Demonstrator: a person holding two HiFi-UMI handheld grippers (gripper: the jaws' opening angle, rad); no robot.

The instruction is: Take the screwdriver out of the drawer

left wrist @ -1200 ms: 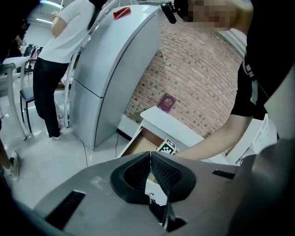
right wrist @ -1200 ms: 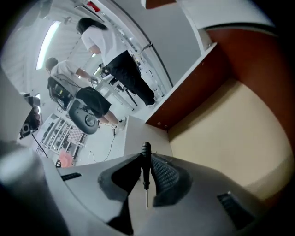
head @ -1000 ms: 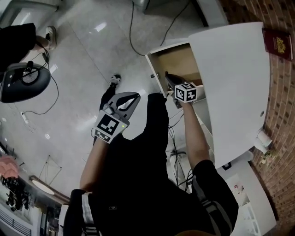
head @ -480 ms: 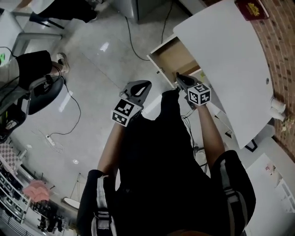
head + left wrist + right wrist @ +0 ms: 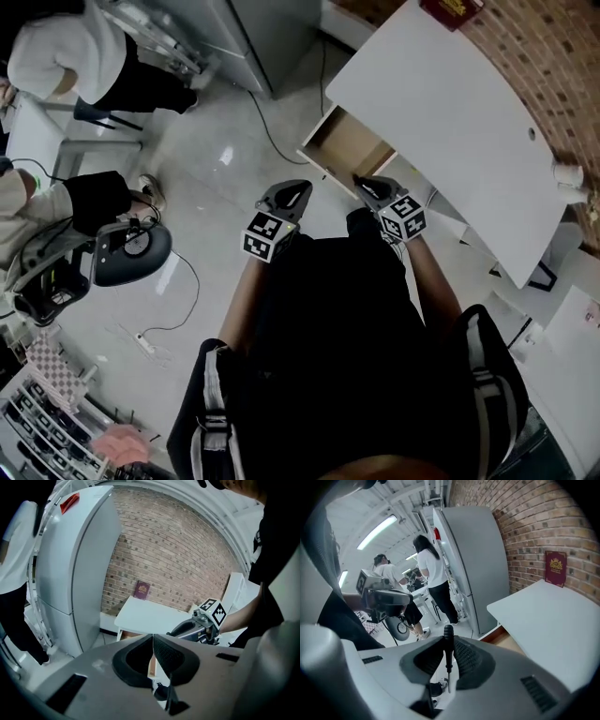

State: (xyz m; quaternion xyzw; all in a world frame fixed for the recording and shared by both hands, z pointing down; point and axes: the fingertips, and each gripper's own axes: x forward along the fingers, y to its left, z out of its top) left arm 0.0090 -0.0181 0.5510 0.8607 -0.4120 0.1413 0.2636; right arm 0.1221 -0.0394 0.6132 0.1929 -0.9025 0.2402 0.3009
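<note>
Now the right gripper (image 5: 448, 641) had drawn back from the open drawer (image 5: 349, 145), which lay ahead of and below its fingers under the desk (image 5: 450, 122). They gripped the screwdriver (image 5: 448, 656) upright between them, clear of the drawer, so it was out. The left gripper (image 5: 153, 641) hung alongside, its fingers pressed together on nothing.

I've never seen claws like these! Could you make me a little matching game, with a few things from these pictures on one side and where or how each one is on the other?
Things:
1. screwdriver
2. drawer
3. red booklet
4. left claw

Place or state:
A. shut, holding nothing
B. lying on the white table
C. pulled open under the table
D. clamped in the right claw

Pairs: 1-D, 2-C, 3-B, 4-A
</note>
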